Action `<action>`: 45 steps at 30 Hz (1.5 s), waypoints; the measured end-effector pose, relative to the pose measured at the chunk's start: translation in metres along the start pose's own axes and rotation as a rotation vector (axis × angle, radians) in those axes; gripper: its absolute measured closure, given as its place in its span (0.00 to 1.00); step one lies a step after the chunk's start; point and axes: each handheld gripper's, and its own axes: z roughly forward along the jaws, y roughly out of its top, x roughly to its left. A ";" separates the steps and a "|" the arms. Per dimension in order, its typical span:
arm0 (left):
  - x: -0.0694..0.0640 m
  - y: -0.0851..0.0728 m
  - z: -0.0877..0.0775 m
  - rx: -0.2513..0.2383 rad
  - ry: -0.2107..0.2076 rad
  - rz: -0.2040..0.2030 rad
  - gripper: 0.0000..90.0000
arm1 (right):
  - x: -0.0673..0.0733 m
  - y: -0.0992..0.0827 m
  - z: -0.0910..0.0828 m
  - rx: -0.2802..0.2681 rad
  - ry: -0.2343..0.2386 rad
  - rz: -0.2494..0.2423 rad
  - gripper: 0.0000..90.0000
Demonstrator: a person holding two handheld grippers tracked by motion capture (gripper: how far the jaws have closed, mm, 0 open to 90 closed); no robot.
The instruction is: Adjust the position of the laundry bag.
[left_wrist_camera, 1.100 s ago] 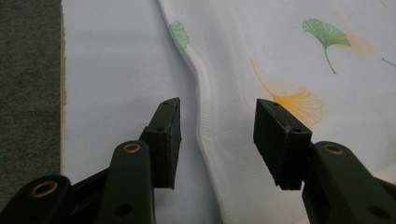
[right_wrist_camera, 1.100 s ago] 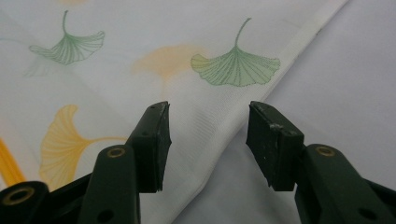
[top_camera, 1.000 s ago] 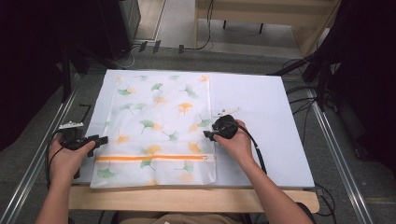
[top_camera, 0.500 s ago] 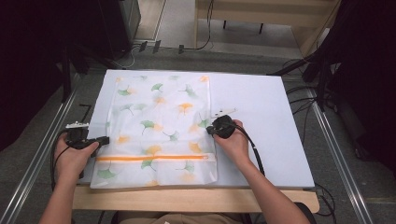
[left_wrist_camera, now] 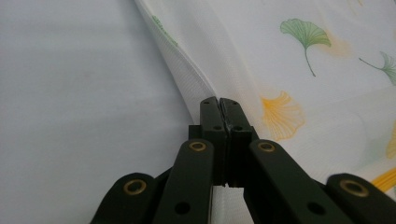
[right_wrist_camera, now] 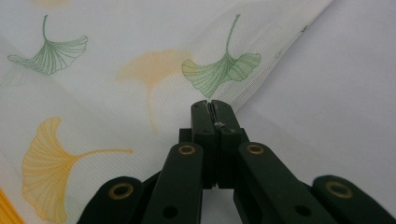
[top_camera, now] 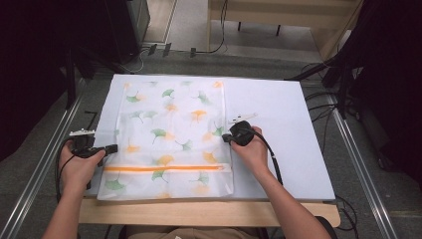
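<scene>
A white mesh bag point(top_camera: 171, 134) printed with green and orange ginkgo leaves lies flat on the table, its orange zipper point(top_camera: 164, 169) running across near the front. My left gripper point(top_camera: 113, 148) is at the bag's left edge. Its jaws have just been closing, and in the left gripper view point(left_wrist_camera: 219, 100) they stand shut on the hem of the bag point(left_wrist_camera: 289, 56), with mesh showing between them. My right gripper point(top_camera: 226, 137) is at the bag's right edge. In the right gripper view point(right_wrist_camera: 211, 102) it is shut on the stitched hem of the bag point(right_wrist_camera: 116, 56).
The bag lies on a pale sheet point(top_camera: 278, 109) that covers the table, with bare sheet to its right. A wooden table edge point(top_camera: 209, 211) runs along the front. Metal rails point(top_camera: 42, 169) flank the table, and cables point(top_camera: 323, 99) trail on the floor at the right.
Both pairs of jaws have closed onto the bag's side edges. The left hand has shifted slightly right toward the bag's edge. The right hand has stayed where it was.
</scene>
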 end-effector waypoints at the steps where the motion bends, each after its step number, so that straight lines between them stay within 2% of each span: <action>1: -0.002 0.002 0.002 -0.004 -0.011 0.003 1.00 | -0.002 -0.001 -0.002 -0.002 -0.005 0.002 1.00; 4: -0.005 0.003 0.004 -0.002 -0.022 0.006 1.00 | -0.005 -0.001 -0.006 -0.003 -0.015 0.002 1.00; 16: -0.020 0.015 0.019 0.009 -0.082 0.034 1.00 | -0.025 -0.014 -0.022 -0.011 -0.037 0.056 1.00; 23: -0.034 0.023 0.031 0.031 -0.119 0.076 1.00 | -0.042 -0.025 -0.035 -0.019 -0.055 0.096 1.00; 29: -0.043 0.027 0.036 0.025 -0.142 0.095 1.00 | -0.051 -0.031 -0.044 -0.026 -0.072 0.115 1.00; 31: -0.046 0.029 0.038 0.027 -0.148 0.103 1.00 | -0.059 -0.036 -0.050 -0.030 -0.095 0.130 1.00; 32: -0.048 0.029 0.040 0.029 -0.151 0.104 1.00 | -0.059 -0.036 -0.050 -0.030 -0.095 0.130 1.00; 33: -0.050 0.030 0.041 0.030 -0.169 0.100 1.00 | -0.064 -0.039 -0.055 -0.042 -0.099 0.160 1.00; 36: -0.053 0.032 0.042 0.017 -0.184 0.092 1.00 | -0.068 -0.042 -0.058 -0.048 -0.101 0.172 1.00; 40: -0.053 0.033 0.043 0.035 -0.169 0.100 1.00 | -0.069 -0.045 -0.060 -0.060 -0.099 0.188 0.99; 41: -0.052 0.034 0.044 0.040 -0.164 0.101 1.00 | -0.067 -0.045 -0.058 -0.063 -0.092 0.184 0.94; 42: -0.052 0.034 0.044 0.040 -0.164 0.101 1.00 | -0.067 -0.045 -0.058 -0.063 -0.092 0.184 0.94; 44: -0.052 0.033 0.045 0.041 -0.152 0.107 1.00 | -0.064 -0.044 -0.055 -0.068 -0.078 0.184 0.88; 45: -0.053 0.033 0.045 0.043 -0.147 0.113 1.00 | -0.062 -0.043 -0.051 -0.060 -0.069 0.167 0.84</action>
